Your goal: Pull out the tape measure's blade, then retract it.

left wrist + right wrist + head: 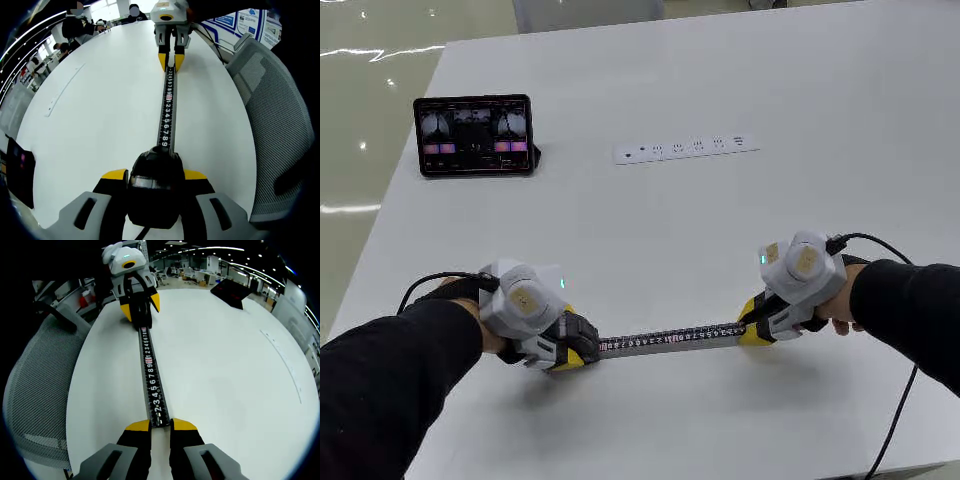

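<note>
The tape measure's black case point(152, 182) sits between the yellow-tipped jaws of my left gripper point(154, 176), which is shut on it; in the head view the same case point(582, 338) is at the lower left. Its numbered blade point(670, 338) stretches out over the white table to my right gripper point(752, 330). In the right gripper view the blade point(151, 385) runs from the far case point(139, 310) to my right gripper point(160, 426), which is shut on the blade's tip. From the left gripper view the blade point(167, 110) leads away to the right gripper point(171, 61).
A tablet point(475, 134) with a lit screen stands at the back left of the white table point(720, 230). A white power strip point(686, 149) lies behind the work. Cables point(900, 400) trail from both grippers. A grey mesh chair point(275, 125) stands off the table's near edge.
</note>
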The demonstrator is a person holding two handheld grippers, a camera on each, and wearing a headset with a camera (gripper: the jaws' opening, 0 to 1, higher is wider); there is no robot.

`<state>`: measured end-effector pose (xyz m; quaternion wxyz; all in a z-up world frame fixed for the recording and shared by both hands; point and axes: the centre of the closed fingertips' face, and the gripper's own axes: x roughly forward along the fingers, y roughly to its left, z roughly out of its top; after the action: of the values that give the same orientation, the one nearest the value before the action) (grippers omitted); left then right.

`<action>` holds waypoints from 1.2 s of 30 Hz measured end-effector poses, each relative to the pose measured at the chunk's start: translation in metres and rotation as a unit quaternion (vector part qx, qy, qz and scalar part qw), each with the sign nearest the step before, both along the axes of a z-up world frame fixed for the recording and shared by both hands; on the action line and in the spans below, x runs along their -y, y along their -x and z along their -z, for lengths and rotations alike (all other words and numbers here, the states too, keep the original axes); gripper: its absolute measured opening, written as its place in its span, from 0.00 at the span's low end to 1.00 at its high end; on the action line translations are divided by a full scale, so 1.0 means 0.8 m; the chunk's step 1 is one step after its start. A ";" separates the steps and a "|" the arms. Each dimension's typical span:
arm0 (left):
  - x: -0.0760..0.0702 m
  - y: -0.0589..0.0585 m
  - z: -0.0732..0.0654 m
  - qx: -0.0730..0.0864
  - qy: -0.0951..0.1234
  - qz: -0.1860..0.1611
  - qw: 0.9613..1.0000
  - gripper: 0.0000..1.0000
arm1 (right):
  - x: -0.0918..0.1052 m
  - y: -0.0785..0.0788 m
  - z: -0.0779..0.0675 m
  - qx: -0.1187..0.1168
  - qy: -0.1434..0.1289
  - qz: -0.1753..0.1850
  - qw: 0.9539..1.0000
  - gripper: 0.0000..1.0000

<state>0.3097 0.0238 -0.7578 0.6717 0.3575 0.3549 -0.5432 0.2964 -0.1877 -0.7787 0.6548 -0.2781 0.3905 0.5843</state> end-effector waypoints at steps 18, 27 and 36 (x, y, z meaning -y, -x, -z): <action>0.001 0.000 0.000 0.000 0.003 -0.002 1.000 0.36 | 0.016 0.003 -0.003 -0.005 0.007 0.009 1.000 0.09; 0.001 0.000 0.001 0.000 0.003 -0.002 1.000 0.36 | 0.024 0.003 -0.005 -0.007 0.009 0.011 1.000 0.09; 0.001 -0.001 0.001 -0.001 0.003 -0.002 1.000 0.36 | 0.027 0.002 -0.006 -0.008 0.011 0.015 1.000 0.09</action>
<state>0.3104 0.0227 -0.7588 0.6735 0.3543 0.3544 -0.5433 0.2949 -0.2090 -0.7741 0.6571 -0.2745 0.4061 0.5726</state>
